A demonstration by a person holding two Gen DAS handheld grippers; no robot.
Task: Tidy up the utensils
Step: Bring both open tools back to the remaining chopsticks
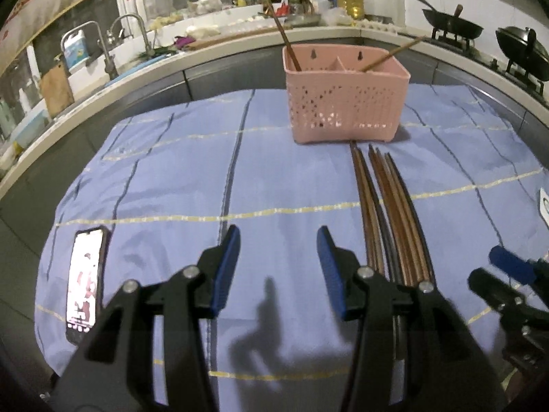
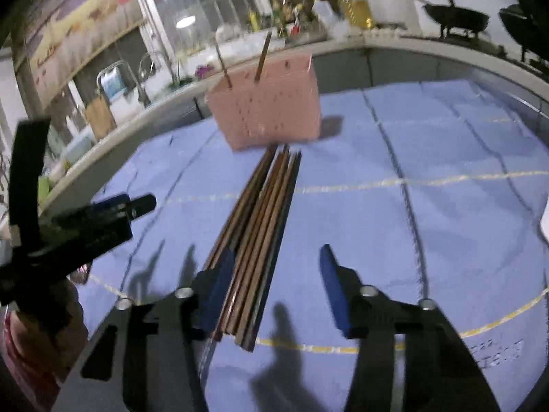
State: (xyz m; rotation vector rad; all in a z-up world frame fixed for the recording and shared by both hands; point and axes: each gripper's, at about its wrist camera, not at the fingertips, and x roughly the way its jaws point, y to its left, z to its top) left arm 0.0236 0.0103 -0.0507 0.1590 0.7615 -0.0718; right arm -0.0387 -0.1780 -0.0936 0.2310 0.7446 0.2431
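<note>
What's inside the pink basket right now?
Two chopsticks stand in the pink basket, one in each compartment, leaning outward. Its walls hide their lower ends and the bottom.

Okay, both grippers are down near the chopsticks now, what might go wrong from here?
The chopsticks lie packed side by side on the cloth, so the open right gripper may take several or scatter them. The pink basket stands just past their tips and could get nudged. The left gripper hovers close beside, so the two may collide.

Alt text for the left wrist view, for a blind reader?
The left claw, open and empty, hovers over a blue cloth; loose chopsticks lie to its right, before a pink basket holding two more.
</note>
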